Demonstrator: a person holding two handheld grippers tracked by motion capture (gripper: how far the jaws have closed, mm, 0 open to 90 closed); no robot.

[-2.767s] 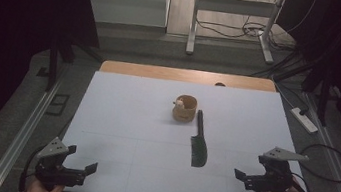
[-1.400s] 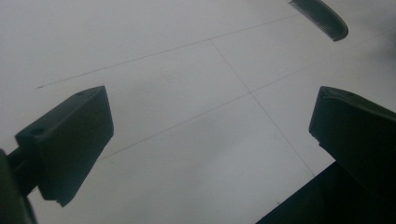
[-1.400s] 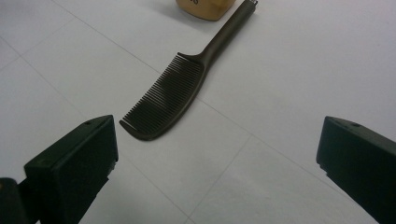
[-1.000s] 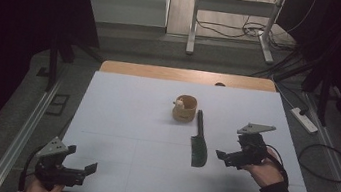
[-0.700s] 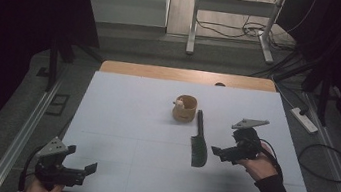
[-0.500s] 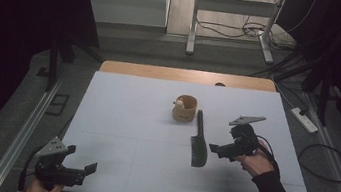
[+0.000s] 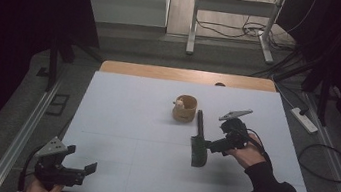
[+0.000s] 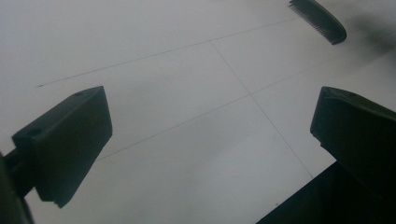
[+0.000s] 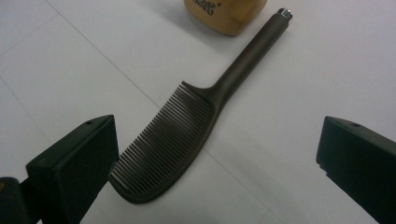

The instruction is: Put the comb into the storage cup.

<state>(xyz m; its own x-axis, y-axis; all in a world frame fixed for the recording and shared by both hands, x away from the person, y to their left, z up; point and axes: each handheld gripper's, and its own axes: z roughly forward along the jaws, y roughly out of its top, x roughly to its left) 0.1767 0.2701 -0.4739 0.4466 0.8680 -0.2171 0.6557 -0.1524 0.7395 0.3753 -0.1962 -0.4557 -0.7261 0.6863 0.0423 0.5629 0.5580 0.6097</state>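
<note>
Right tool [image 7: 210, 144] wide open, level, just beside dark comb [image 7: 198, 140], forearm outstretched

a lab or recording rig is suggested: a white-covered table [image 7: 119, 119] is framed by dark curtains at left and right, metal rails [image 7: 22, 130] are seen along its sides, and a power strip [image 7: 303, 119], loose cables [image 7: 228, 29] and a stand's metal legs [image 7: 193, 23] occupy the upper right.

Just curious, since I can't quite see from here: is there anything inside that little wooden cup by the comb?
The wooden cup holds something small and pale against its left inner wall; what it is can't be told. The cup's bottom is hidden by its own wall. The comb lies beside it, outside.
</note>
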